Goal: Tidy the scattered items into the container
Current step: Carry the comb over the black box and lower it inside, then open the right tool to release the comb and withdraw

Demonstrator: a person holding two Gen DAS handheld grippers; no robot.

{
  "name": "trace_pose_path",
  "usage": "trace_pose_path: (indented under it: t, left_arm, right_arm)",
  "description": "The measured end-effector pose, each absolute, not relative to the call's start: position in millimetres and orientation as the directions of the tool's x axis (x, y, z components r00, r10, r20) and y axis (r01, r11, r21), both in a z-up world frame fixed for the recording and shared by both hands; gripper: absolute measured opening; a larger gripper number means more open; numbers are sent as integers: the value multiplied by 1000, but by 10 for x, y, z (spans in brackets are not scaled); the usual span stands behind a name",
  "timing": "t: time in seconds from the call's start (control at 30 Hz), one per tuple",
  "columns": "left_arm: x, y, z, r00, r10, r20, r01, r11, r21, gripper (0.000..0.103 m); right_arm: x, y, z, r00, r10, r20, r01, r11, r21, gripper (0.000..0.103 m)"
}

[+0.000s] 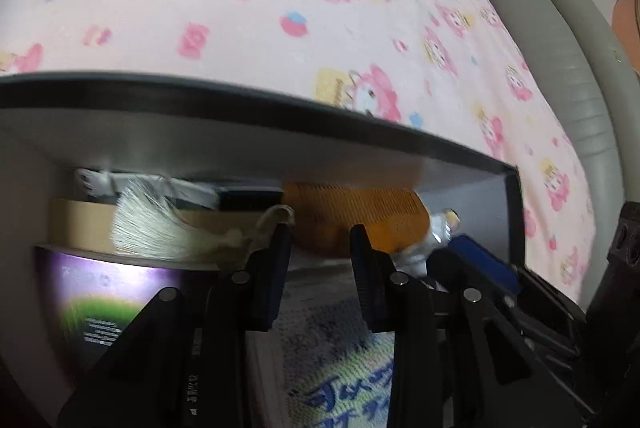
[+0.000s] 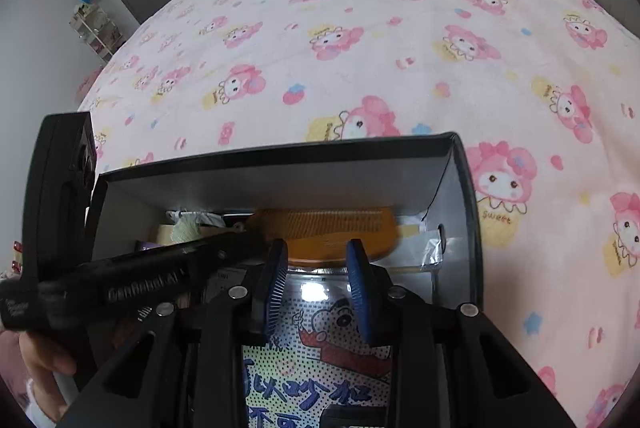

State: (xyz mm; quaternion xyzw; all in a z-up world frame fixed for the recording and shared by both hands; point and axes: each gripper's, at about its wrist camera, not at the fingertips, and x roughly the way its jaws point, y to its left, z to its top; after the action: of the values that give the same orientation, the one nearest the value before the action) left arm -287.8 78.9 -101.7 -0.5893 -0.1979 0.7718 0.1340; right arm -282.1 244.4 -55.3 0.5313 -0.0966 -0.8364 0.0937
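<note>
Both grippers are inside the box (image 2: 460, 188), which sits on the pink cartoon blanket (image 2: 360, 28). Left gripper (image 1: 320, 240) jaws stand partly apart; the orange comb (image 1: 352, 216) lies just past the tips, its cream tassel (image 1: 160, 228) off to the side. Can't tell whether the pads bear on the comb or stand clear. Right gripper (image 2: 316, 256) is also partly apart, same comb just beyond its tips, glossy cartoon-print packet (image 2: 320, 348) below and between the fingers; no clear grip visible there either. Risks, my read: the two tools are crowded at the box's near end, so a clash between them could shove the box along the soft blanket. The tassel cord could snag a left finger on pull-out and drag the comb back out. Box is already stacked high, so contents may ride over the rim.
</note>
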Motion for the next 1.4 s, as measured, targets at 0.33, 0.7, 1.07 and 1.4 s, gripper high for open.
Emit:
trace_pose_path:
  t: [0.33,0.7,1.07,1.4]
  left_arm:
    - [-2964,1003,-1123,-220,506,-834,-8,-856,-517,28]
    - [-2719,965,-619,-409,424,-808,-66,-897,-437,40]
    - [-1908,875,-48,-497,406,-767,-178,-913,-368,50]
    - [-976,575,4,-499,385,-777,-174,-922,-345,50]
  right_arm:
    - [-2821,2371,-706,-354,-234,-905,55,-972,230,27]
    - [-2728,2411,-582,-402,-211,-891,42,-976,213,27]
    - [-1871,2353,16,-601,-171,-780,39,-982,185,34]
    - [-957,2099,48,-609,-179,-773,53,-981,185,34]
